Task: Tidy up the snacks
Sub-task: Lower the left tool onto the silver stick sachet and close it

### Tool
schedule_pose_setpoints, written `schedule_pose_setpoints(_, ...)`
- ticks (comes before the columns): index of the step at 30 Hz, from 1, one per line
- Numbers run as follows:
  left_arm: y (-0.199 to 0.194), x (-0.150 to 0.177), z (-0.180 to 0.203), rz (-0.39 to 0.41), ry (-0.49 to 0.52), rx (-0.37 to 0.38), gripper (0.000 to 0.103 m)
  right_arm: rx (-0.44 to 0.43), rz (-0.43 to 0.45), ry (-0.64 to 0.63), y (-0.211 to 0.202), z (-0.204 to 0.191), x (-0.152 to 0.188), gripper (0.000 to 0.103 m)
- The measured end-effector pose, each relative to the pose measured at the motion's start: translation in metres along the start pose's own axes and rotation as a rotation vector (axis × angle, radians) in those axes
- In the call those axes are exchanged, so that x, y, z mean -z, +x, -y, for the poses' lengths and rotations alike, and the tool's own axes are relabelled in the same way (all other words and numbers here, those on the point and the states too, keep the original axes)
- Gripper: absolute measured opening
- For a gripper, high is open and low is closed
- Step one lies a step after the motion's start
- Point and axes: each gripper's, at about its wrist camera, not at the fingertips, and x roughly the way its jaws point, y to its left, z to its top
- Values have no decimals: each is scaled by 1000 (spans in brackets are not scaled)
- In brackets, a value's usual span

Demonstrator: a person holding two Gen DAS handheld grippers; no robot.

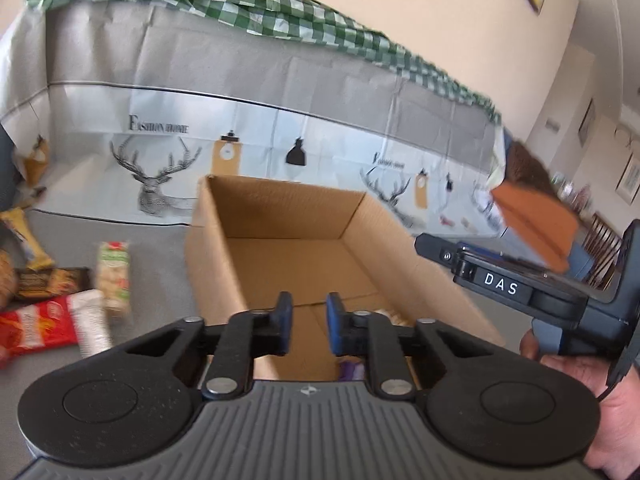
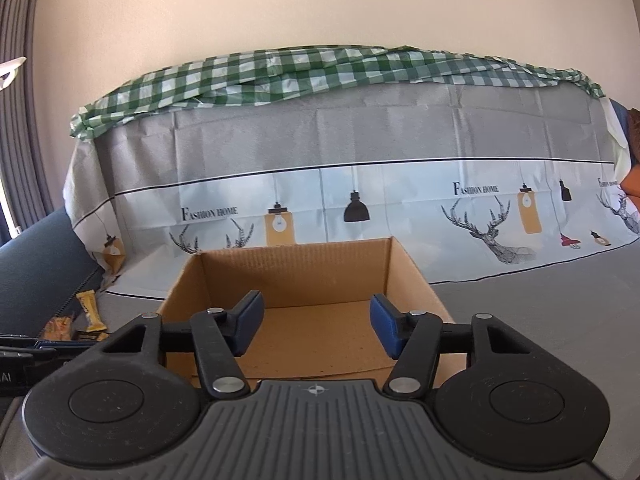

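Observation:
An open cardboard box (image 1: 280, 208) stands on the grey surface, straight ahead in both views (image 2: 296, 272). My left gripper (image 1: 309, 304) hovers over the box's near left corner, shut with nothing in it. A pale snack (image 1: 394, 316) and something purple (image 1: 352, 370) lie in the box below it, mostly hidden. My right gripper (image 2: 316, 312) is at the box's near rim, open and empty. Left of the box lie a green-white packet (image 1: 114, 276), a red packet (image 1: 36, 330), a white-ended tube (image 1: 92, 320), a dark bar (image 1: 48, 282) and a yellow bar (image 1: 24, 236).
Behind the box rises a sofa back draped in a deer-print cloth (image 2: 400, 200), with a green check cloth (image 2: 320, 72) on top. An orange cushion (image 1: 536, 220) sits at the right. A hand (image 1: 580, 372) grips the right tool's handle.

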Motion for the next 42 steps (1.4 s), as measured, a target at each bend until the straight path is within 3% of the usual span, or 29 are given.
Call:
schedule_pose_setpoints(4,-22,-7,-9,13,143,-55,17,-36,15,-15,-4,-17,0,59)
schedule_pose_setpoints(7,-24,-3,-33,15,145,-92,17,-52,19,-16,-6,-31,0,59)
schedule_pose_setpoints(10,-21,1,-70,0,-27,-122,17,-83,9,-15,-6,-47,2,59)
schedule_pose_setpoints(14,-24,-3,-104,37,-198,-146,17,-161,4,-55,-7,-78,6,61)
schedule_pose_setpoints(22,7,2,-163,-139,-448,-238,20,-255,-47,-147,8,-127,13,62)
schedule_pose_setpoints(23,11,4,-169,-166,-469,-252,22,-259,-53,-161,9,-131,14,63)
schedule_pose_setpoints(25,20,9,-178,-212,-502,-293,35,-262,-67,-194,12,-138,16,63)
schedule_pose_setpoints(27,26,15,-183,-245,-527,-313,36,-260,-79,-226,16,-143,19,63)
schedule_pose_setpoints(30,35,17,-184,-272,-537,-310,38,-258,-104,-251,21,-146,21,63)
schedule_pose_setpoints(42,77,21,-163,-375,-417,-364,45,-288,-150,-264,29,-148,26,63)
